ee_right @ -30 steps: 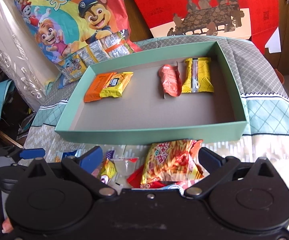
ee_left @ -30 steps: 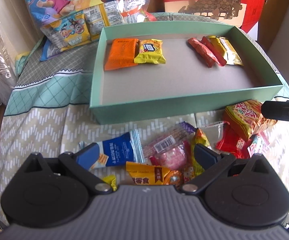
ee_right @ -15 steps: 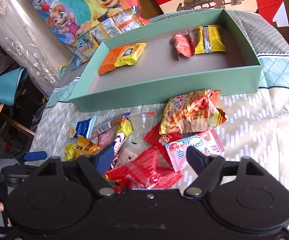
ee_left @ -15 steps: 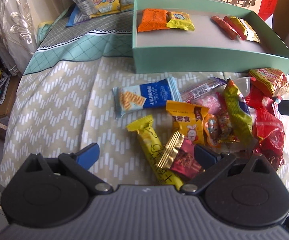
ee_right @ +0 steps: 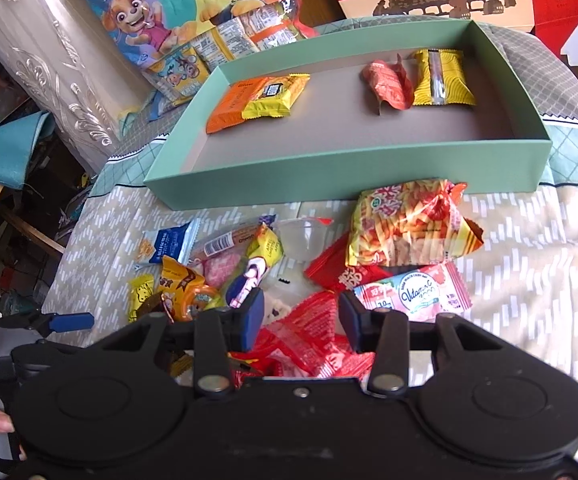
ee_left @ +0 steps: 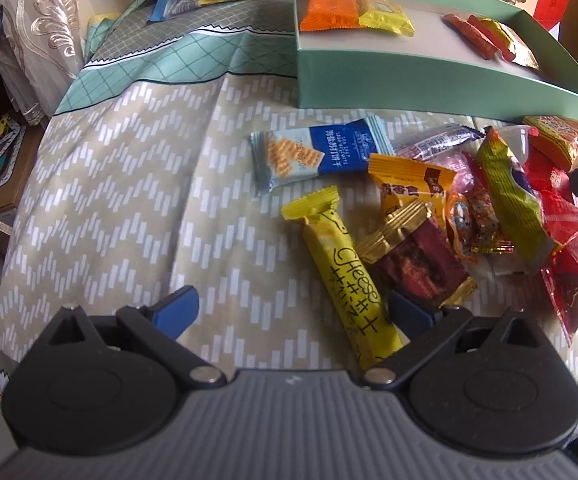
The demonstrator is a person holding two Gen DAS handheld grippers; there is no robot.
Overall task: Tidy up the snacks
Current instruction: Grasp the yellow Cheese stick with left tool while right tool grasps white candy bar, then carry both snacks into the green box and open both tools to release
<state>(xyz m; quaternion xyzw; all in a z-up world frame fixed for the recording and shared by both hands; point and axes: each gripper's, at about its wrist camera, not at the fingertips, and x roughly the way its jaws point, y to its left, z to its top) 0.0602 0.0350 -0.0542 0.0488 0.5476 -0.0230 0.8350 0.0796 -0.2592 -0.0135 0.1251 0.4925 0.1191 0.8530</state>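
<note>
Beside the box (ee_right: 349, 168), right tool (ee_right: 301, 316) straddles red packet (ee_right: 309, 340)

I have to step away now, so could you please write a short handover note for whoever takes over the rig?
Left tongs: open, empty, low over the yellow cheese bar.
Right tongs: partly closed around the crinkly red packet; whether it is gripped, I cannot tell.
Done: four snacks lie in the green box, the orange packet and small yellow packet at the left, the red wrapper and yellow pouch at the right.
Left: the loose pile on the cloth in front of the box.
</note>
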